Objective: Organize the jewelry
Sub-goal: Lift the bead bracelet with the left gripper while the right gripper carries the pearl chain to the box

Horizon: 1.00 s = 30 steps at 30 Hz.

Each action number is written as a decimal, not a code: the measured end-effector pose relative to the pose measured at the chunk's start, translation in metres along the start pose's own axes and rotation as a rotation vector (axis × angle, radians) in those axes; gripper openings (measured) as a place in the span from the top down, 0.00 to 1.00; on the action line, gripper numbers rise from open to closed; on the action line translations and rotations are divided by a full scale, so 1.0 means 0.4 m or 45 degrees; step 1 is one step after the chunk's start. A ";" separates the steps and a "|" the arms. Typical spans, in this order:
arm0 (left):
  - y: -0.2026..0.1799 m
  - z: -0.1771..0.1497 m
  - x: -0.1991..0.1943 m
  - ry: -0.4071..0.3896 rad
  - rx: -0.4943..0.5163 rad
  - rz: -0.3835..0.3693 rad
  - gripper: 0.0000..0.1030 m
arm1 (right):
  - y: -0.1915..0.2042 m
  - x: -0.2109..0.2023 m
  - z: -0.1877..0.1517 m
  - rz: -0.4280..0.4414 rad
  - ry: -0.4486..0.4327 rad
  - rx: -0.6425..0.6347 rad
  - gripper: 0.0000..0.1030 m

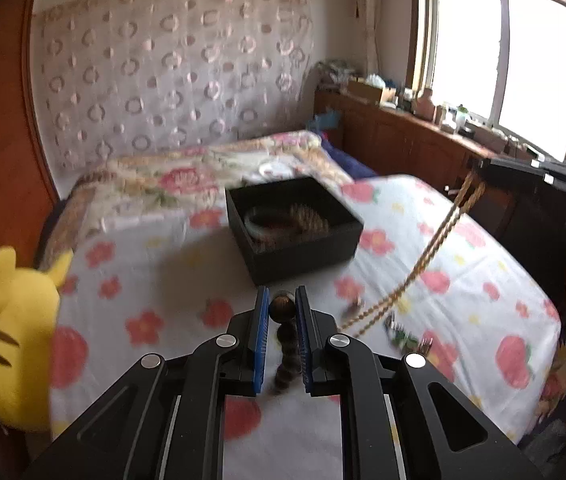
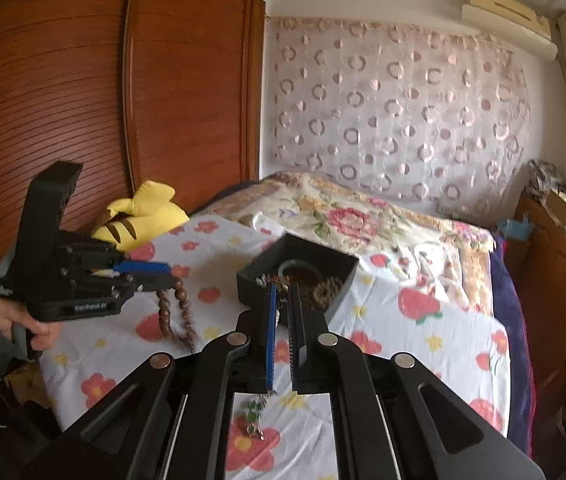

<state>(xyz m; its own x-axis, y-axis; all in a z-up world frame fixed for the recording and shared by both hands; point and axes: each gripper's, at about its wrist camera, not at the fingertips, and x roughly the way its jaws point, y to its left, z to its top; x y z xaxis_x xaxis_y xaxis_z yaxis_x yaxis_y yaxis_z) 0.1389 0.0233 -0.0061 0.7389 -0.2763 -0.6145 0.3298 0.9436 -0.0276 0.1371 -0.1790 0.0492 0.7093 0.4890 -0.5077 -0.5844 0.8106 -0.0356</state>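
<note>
A black open box [image 1: 303, 240] [image 2: 251, 280] sits on the flowered bed sheet and holds a pale green bangle [image 1: 259, 220] [image 2: 299, 266] and coiled beads. My left gripper [image 1: 282, 300] [image 2: 171, 276] is shut on a brown wooden bead bracelet [image 1: 283, 308] [image 2: 171, 312], which hangs below it, above the sheet in front of the box. My right gripper [image 2: 281, 292] [image 1: 479, 168] is shut on a golden chain necklace [image 1: 423, 256] that stretches down to the sheet. A small green earring piece [image 2: 253, 410] [image 1: 403, 336] lies on the sheet.
A yellow plush toy [image 1: 15, 340] [image 2: 139, 216] lies at the bed's left edge by the wooden wardrobe [image 2: 83, 80]. A flowered quilt [image 1: 187, 176] is bunched behind the box. A wooden cabinet [image 1: 403, 136] with clutter runs under the window.
</note>
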 end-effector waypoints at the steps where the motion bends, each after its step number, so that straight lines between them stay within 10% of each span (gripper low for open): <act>1: 0.000 0.015 -0.008 -0.018 0.006 0.006 0.88 | 0.004 -0.003 0.006 0.001 -0.006 -0.006 0.94; 30: 0.032 0.298 0.105 -0.156 0.023 0.027 0.88 | -0.081 0.047 0.364 -0.035 -0.223 -0.123 0.94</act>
<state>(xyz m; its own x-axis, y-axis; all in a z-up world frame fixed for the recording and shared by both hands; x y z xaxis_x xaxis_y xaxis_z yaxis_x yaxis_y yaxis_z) 0.2441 0.0022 0.0618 0.8117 -0.2778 -0.5137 0.3234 0.9463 -0.0007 0.2269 -0.1491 0.1662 0.7783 0.5224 -0.3484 -0.5930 0.7939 -0.1345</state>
